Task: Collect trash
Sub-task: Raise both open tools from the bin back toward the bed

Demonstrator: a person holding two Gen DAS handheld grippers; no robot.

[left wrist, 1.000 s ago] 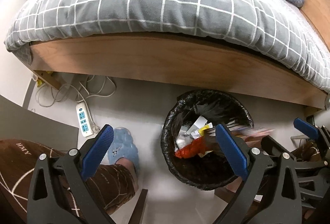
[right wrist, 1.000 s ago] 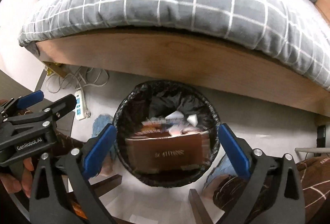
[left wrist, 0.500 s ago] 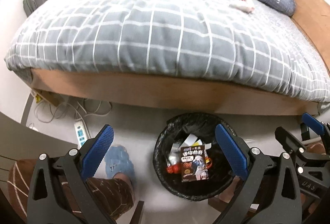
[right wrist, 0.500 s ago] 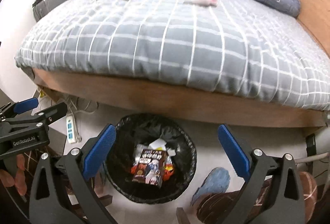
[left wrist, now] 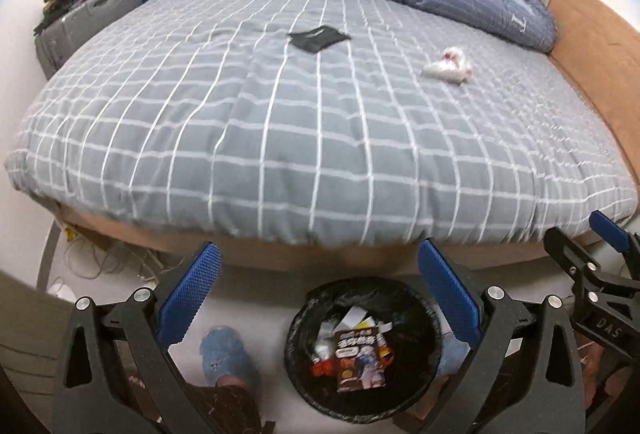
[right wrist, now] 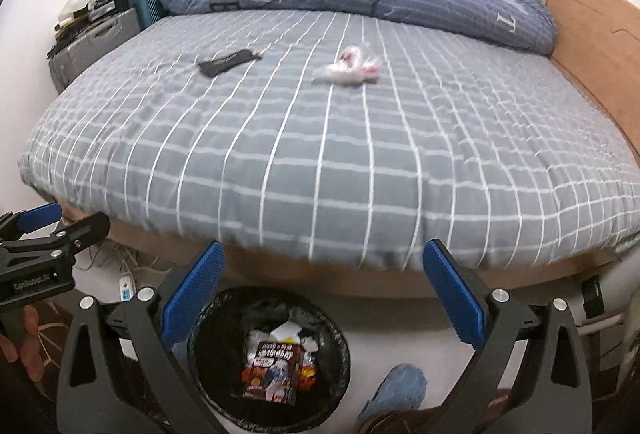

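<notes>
Below both wide-open, empty grippers, left (left wrist: 318,300) and right (right wrist: 323,300), the dark rectangular snack packet (right wrist: 272,372) lies lengthwise toward the bed in the black-lined round bin (right wrist: 208,346).

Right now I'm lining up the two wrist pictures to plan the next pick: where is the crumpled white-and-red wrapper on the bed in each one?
Left wrist view: the crumpled white-and-red wrapper lies upper right on the grey checked bedspread.
Right wrist view: the wrapper lies upper centre.
Shared landmark: the flat black packet lies to the wrapper's left in both views.
</notes>
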